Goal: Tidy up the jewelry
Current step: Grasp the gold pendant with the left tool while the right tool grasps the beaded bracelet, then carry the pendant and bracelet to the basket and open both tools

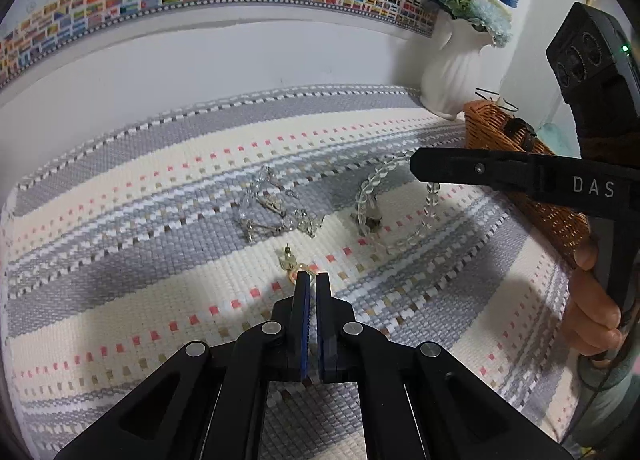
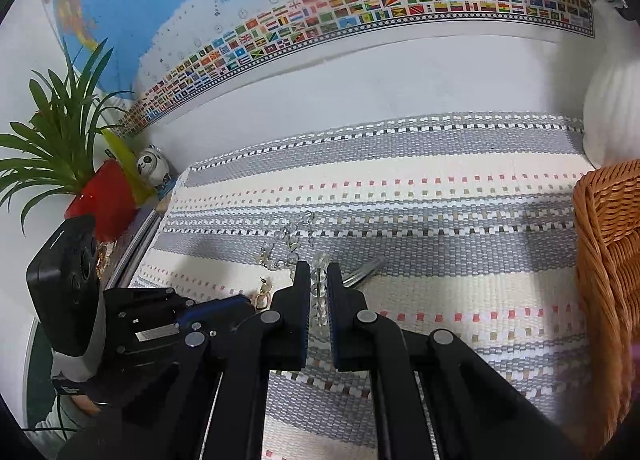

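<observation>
In the left wrist view my left gripper [image 1: 312,278] rests low on the striped woven cloth [image 1: 120,260], shut on a small gold earring [image 1: 289,260] whose post sticks out just beyond the fingertips. From the right wrist view the same earring [image 2: 262,299] shows at the left gripper's [image 2: 248,302] tip. My right gripper [image 2: 319,268] is shut on a clear bead bracelet [image 2: 319,292]. In the left view that bracelet [image 1: 366,196] hangs from the right gripper [image 1: 414,166] and trails onto the cloth. A tangle of crystal bead jewelry [image 1: 272,212] lies between them.
A wicker basket [image 1: 492,128] [image 2: 608,220] stands at the cloth's right edge beside a white vase [image 1: 452,72] of flowers. A red-potted plant [image 2: 104,200] and a panda figure [image 2: 152,168] sit at the far left. A wall with a flag map runs behind.
</observation>
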`<move>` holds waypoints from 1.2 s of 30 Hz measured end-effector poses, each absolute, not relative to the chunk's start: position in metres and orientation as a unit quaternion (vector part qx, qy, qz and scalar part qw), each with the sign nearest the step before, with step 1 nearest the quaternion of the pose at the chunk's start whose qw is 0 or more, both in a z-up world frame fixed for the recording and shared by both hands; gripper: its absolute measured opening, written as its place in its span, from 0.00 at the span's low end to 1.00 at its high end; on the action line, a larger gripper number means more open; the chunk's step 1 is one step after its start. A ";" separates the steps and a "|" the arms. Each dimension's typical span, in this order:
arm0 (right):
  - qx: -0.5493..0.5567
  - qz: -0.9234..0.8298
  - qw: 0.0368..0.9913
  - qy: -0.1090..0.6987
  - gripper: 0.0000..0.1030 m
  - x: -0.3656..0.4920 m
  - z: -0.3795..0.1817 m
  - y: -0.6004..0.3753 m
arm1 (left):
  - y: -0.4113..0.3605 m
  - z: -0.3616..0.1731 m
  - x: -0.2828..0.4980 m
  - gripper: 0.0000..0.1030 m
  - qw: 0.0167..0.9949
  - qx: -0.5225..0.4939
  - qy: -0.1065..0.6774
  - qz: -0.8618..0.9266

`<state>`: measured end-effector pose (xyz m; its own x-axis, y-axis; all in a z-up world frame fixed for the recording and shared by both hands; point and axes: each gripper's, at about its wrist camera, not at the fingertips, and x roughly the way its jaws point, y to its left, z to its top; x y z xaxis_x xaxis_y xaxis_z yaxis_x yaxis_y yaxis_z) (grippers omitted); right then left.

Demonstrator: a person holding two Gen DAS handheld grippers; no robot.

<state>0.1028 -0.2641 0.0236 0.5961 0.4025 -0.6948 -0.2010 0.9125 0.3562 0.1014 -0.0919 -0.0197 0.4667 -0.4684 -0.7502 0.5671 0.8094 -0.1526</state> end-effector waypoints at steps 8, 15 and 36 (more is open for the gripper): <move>0.132 0.178 0.875 0.430 0.08 0.106 0.018 -0.261 | -0.100 -0.021 0.115 0.41 0.846 0.043 0.442 -0.294; 0.144 0.167 0.866 0.449 0.08 0.112 0.008 -0.268 | -0.111 -0.020 0.129 0.39 0.853 0.034 0.442 -0.276; 0.152 0.190 0.875 0.419 0.08 0.091 0.033 -0.266 | -0.105 0.010 0.094 0.09 0.859 0.031 0.409 -0.307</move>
<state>0.0913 -0.2657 0.0329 0.5766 0.4590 -0.6759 -0.2047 0.8821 0.4243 0.0942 -0.1049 0.0095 0.4779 -0.5013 -0.7213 0.5520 0.8102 -0.1974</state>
